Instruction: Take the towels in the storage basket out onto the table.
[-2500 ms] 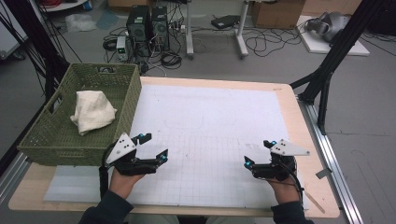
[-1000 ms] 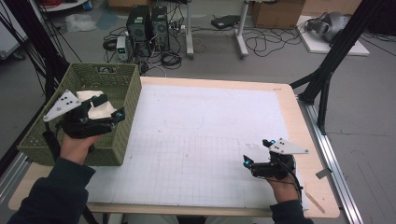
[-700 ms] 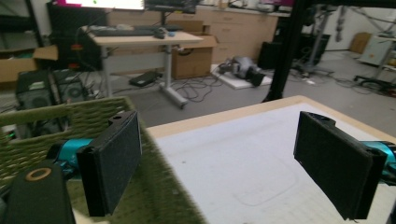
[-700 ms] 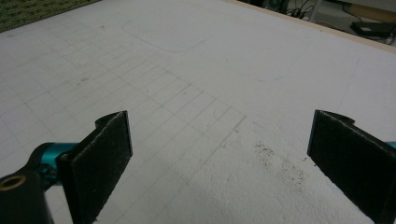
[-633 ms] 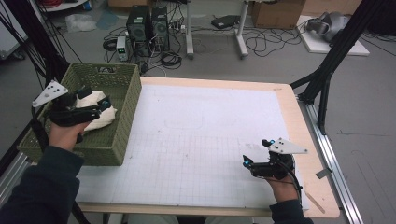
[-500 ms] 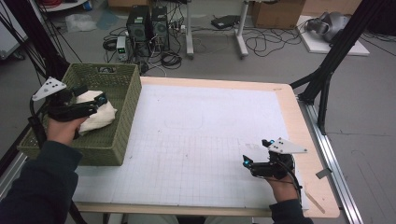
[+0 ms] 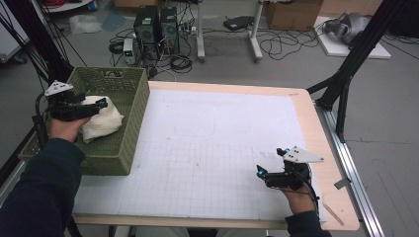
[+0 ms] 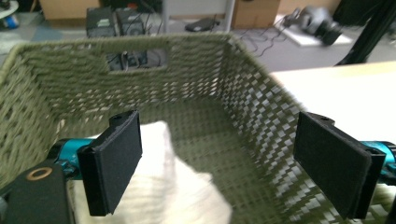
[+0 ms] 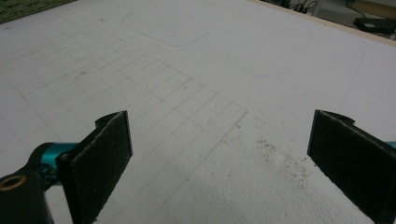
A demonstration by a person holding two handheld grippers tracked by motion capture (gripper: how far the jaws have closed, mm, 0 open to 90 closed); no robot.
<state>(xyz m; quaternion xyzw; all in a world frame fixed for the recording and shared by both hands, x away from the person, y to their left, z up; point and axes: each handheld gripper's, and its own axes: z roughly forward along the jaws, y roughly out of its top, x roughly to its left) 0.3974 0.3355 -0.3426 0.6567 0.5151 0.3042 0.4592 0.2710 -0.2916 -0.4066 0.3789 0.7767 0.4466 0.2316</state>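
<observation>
A crumpled white cloth (image 7: 104, 123) lies in a green woven basket (image 7: 107, 163) at the table's left edge. My left gripper (image 7: 100, 104) hovers inside the basket just over the cloth, with its jaws wide apart and nothing between them. In the left gripper view the cloth (image 8: 173, 191) sits low between the pads, nearer the left pad (image 8: 114, 161), and the basket wall (image 8: 187, 74) rises behind it. My right gripper (image 7: 270, 161) rests low over the white gridded mat (image 7: 212, 148) at the front right. It is open, with bare mat (image 9: 224, 116) between its pads.
The basket's far wall has a handle slot (image 8: 135, 60). Black frame legs (image 7: 346, 84) stand off the table's right rear corner and a metal rail (image 7: 353, 168) runs along the right edge. Computer towers (image 7: 155, 24) and cables lie on the floor behind.
My left gripper went from the table's front left up into the basket and now hangs over the cloth, almost still for the last half second. The right gripper has stayed put.
</observation>
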